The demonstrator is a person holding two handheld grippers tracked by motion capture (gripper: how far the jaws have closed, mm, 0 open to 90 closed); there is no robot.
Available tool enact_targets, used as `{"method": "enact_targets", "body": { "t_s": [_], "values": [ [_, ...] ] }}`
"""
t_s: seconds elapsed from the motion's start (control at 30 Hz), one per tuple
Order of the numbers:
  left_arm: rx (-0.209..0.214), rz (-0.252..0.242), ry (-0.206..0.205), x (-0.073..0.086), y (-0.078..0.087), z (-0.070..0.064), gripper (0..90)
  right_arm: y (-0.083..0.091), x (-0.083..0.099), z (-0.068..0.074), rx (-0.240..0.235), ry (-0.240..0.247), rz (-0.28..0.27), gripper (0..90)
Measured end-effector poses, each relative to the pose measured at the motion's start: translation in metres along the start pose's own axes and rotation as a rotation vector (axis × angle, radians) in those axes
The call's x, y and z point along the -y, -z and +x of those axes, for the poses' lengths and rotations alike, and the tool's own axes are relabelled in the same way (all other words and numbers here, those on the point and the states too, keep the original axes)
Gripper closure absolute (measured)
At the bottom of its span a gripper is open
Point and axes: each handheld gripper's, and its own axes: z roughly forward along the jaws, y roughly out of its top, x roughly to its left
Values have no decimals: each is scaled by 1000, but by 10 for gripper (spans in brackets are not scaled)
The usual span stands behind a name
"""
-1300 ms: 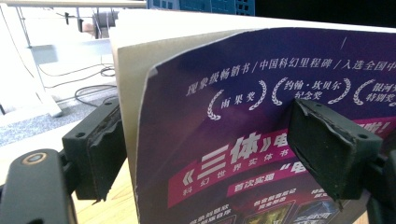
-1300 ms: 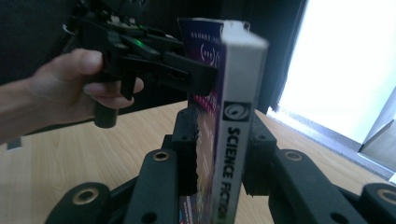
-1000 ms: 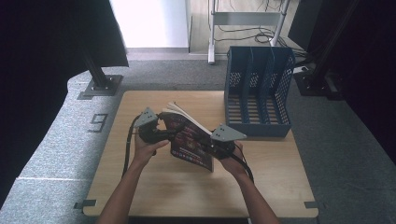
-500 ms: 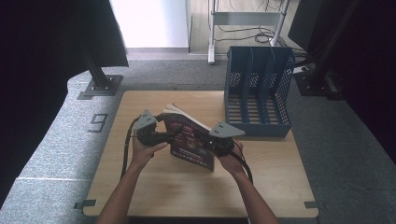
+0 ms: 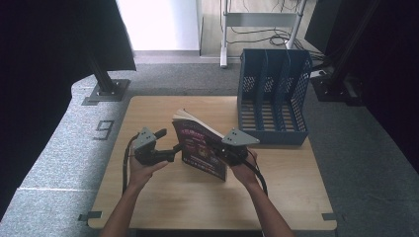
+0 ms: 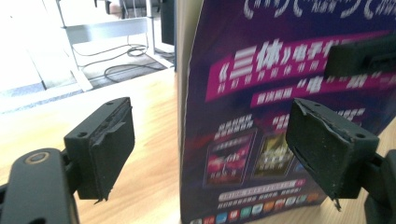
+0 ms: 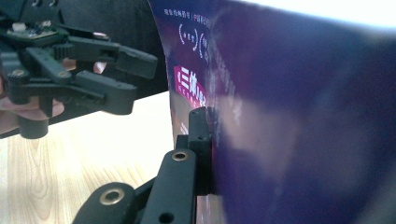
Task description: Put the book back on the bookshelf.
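A book (image 5: 200, 148) with a purple cover and pink and white print stands upright near the middle of the wooden table (image 5: 197, 207). My right gripper (image 5: 217, 149) is shut on its right part. In the right gripper view one black jaw presses flat on the cover (image 7: 289, 140), and the other jaw is hidden behind the book. My left gripper (image 5: 170, 144) is open just left of the book. In the left gripper view the book's (image 6: 261, 116) near edge stands between the two spread jaws of that gripper (image 6: 215, 149) without touching either. The left gripper (image 7: 107, 70) also appears in the right gripper view.
A blue mesh file rack (image 5: 274, 98) with several upright slots stands at the table's back right, close behind the book. Grey carpet surrounds the table. A black stand base (image 5: 106, 91) sits on the floor at the back left.
My left gripper has drawn back to the left and toward the person, away from the book. The book stays upright in the right gripper.
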Motion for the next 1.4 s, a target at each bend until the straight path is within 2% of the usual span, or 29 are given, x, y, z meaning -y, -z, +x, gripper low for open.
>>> {"method": "enact_targets", "body": {
  "t_s": [0.27, 0.47, 0.63, 0.7, 0.83, 0.97, 1.23, 1.4],
  "values": [
    [9, 2, 8, 19, 11, -2, 150, 0, 0, 0, 5, -5, -1, 818],
    [12, 32, 29, 38, 13, -2, 150, -1, 0, -1, 12, -21, -1, 818],
    [7, 79, 26, 51, 10, -3, 150, -1, -1, 0, 16, -29, 1, 818],
    [-2, 97, 15, 53, 10, -3, 149, -2, -1, -1, 21, -43, 1, 818],
    [-1, 95, 30, 57, 11, -1, 153, -2, -2, -2, 25, -74, -3, 819],
    [-4, 106, 41, 61, 12, 1, 153, -3, -3, -2, 32, -75, -11, 819],
    [-8, 98, 55, 61, 15, 3, 153, -1, -9, -1, 59, -80, -26, 820],
    [-9, 102, 58, 62, 15, 4, 153, 2, -12, -4, 63, -99, -42, 820]
  ]
}}
